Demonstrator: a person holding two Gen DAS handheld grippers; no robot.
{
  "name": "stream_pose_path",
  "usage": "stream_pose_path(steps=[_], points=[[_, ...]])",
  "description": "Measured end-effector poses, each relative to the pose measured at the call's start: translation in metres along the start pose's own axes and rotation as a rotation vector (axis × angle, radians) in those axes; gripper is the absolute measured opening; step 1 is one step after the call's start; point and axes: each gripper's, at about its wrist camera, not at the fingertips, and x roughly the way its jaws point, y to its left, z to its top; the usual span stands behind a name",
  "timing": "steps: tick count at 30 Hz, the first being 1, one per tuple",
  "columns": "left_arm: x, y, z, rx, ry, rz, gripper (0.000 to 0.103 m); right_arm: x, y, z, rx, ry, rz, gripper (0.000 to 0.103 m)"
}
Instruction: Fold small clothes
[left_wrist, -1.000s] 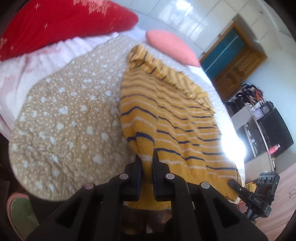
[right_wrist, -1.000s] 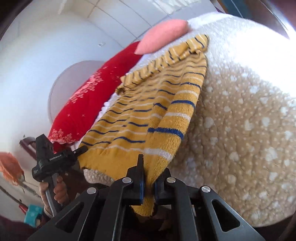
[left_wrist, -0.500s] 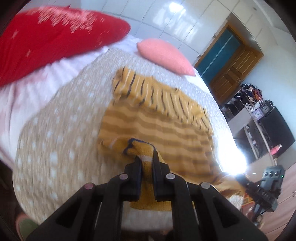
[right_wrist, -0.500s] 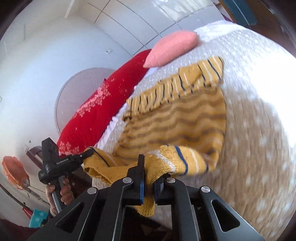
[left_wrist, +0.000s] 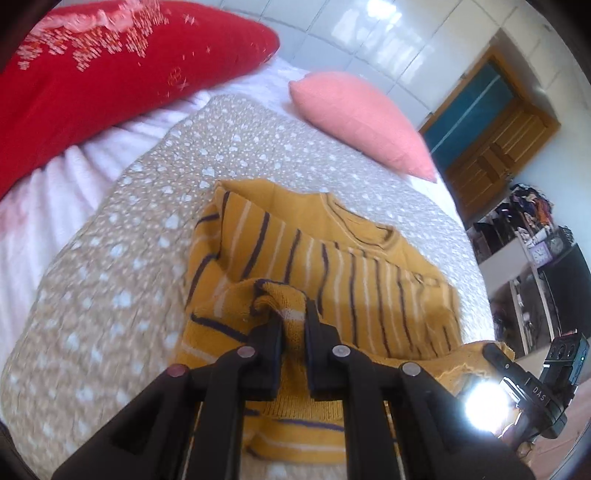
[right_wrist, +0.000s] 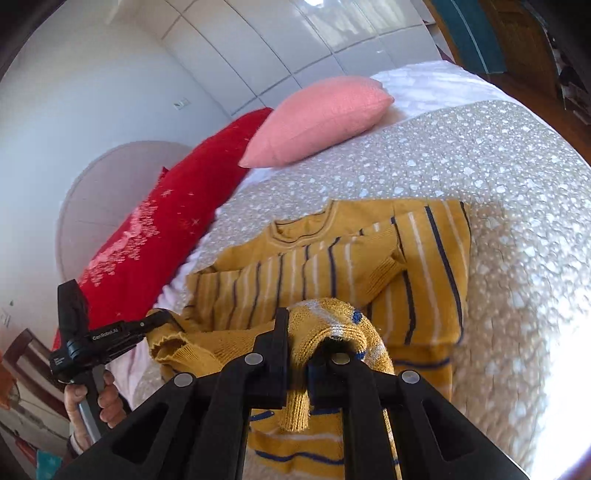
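Two grippers, one striped yellow sweater (left_wrist: 332, 266), on spotted bedspread (left_wrist: 110, 277).
Left gripper (left_wrist: 293, 325), right gripper (right_wrist: 297, 332): fingers clenched on hem corners, apparently lifted over sleeves.

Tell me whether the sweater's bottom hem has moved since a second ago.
Yes. Both claws, left claw and right claw, have carried the yellow striped sweater's hem up the bed toward the pink pillow, doubling it over the chest.

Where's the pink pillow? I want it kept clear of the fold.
The pink pillow lies at the bed's far end, beyond the sweater, beside the red pillow.
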Motion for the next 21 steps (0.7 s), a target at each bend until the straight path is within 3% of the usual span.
stream_pose_path(steps=[3, 5, 7, 9, 12, 16, 21], points=[[0.023, 0.008, 0.02, -0.055, 0.023, -0.028, 0.013, 0.03, -0.02, 0.017, 0.047, 0.032, -0.014, 0.011], [0.037, 0.016, 0.033, -0.106, 0.037, -0.074, 0.021, 0.047, -0.035, 0.027, 0.103, 0.045, -0.008, 0.015], [0.048, 0.025, 0.043, -0.164, 0.048, -0.116, 0.03, 0.062, -0.051, 0.036, 0.177, 0.052, 0.014, 0.028], [0.053, 0.032, 0.051, -0.208, 0.033, -0.132, 0.041, 0.073, -0.063, 0.043, 0.235, 0.047, 0.024, 0.05], [0.054, 0.043, 0.061, -0.261, 0.008, -0.158, 0.053, 0.082, -0.079, 0.052, 0.318, 0.022, 0.06, 0.064], [0.046, 0.053, 0.068, -0.269, -0.009, -0.12, 0.059, 0.077, -0.086, 0.063, 0.363, -0.02, 0.057, 0.07], [0.033, 0.05, 0.058, -0.147, -0.005, -0.023, 0.062, 0.047, -0.078, 0.071, 0.294, -0.086, -0.043, 0.08]])
